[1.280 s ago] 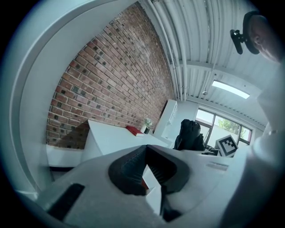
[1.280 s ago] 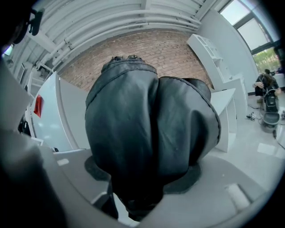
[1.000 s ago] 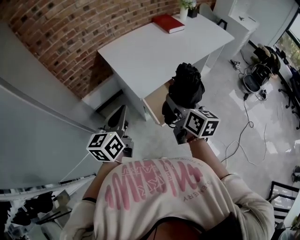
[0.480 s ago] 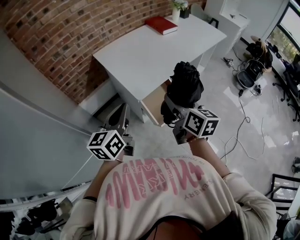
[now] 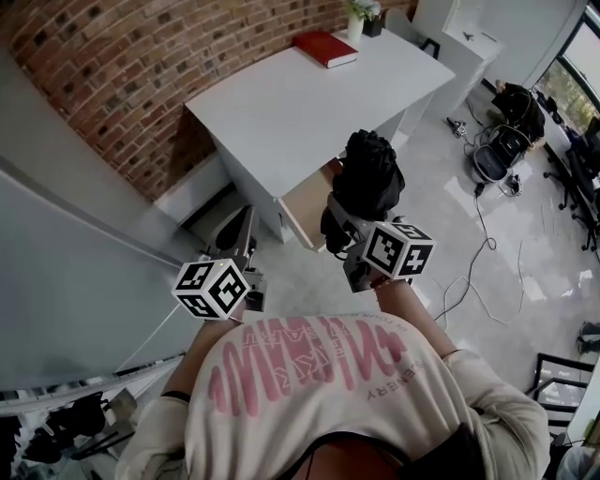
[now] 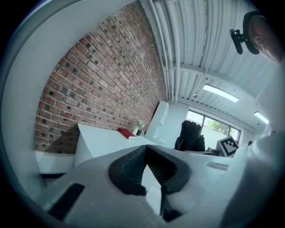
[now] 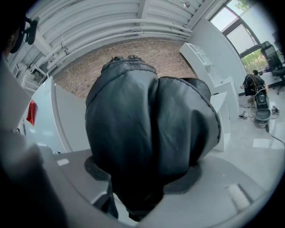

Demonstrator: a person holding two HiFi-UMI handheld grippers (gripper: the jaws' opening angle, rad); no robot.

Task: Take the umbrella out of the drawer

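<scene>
A black folded umbrella (image 5: 367, 176) stands up out of my right gripper (image 5: 351, 214), which is shut on its lower end. It hangs in the air just in front of the open drawer (image 5: 307, 212) of the white desk (image 5: 300, 103). In the right gripper view the umbrella (image 7: 151, 129) fills the middle, with the pads of the right gripper (image 7: 147, 185) pressed against its sides. My left gripper (image 5: 244, 225) is lower left of the drawer, shut and holding nothing. In the left gripper view its pads (image 6: 133, 171) meet at the tips, and the umbrella (image 6: 191, 136) shows at the right.
A red book (image 5: 324, 47) and a small potted plant (image 5: 356, 13) sit at the desk's far end. A brick wall (image 5: 122, 75) runs behind the desk. Cables (image 5: 483, 272) and a stroller-like frame (image 5: 497, 159) are on the floor to the right.
The head view has shifted a little. Both grippers and the umbrella keep their places.
</scene>
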